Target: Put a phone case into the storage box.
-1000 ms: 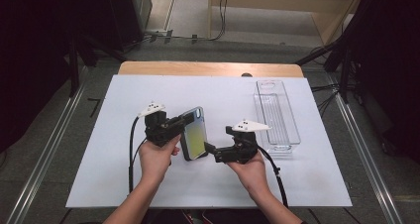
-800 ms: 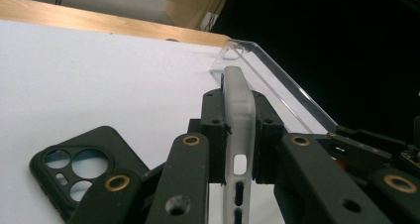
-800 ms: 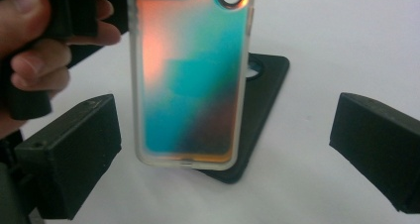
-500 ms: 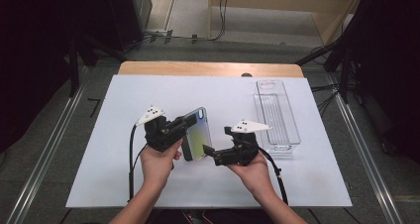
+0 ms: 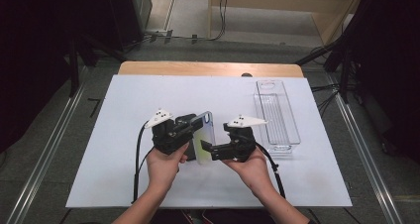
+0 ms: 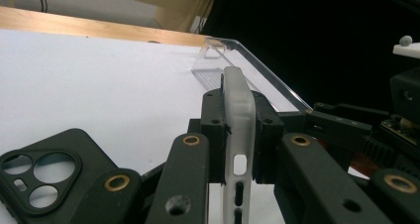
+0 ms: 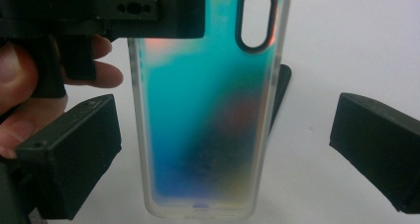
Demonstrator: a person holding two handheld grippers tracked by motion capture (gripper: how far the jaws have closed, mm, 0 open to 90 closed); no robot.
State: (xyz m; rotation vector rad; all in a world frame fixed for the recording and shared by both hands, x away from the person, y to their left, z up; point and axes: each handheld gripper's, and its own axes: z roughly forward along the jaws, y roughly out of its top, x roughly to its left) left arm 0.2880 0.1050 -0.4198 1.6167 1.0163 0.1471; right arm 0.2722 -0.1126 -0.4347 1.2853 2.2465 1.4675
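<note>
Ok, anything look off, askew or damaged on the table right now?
Nothing looks damaged or spilled. The left gripper clamps the iridescent phone case on edge above the white mat, the right gripper open around it. A black phone case lies flat beside them, and the clear tray sits square.

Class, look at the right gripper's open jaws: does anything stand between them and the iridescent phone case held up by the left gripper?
Nothing visible does. The iridescent phone case hangs between the right gripper's open jaws, clamped by the left gripper.
</note>
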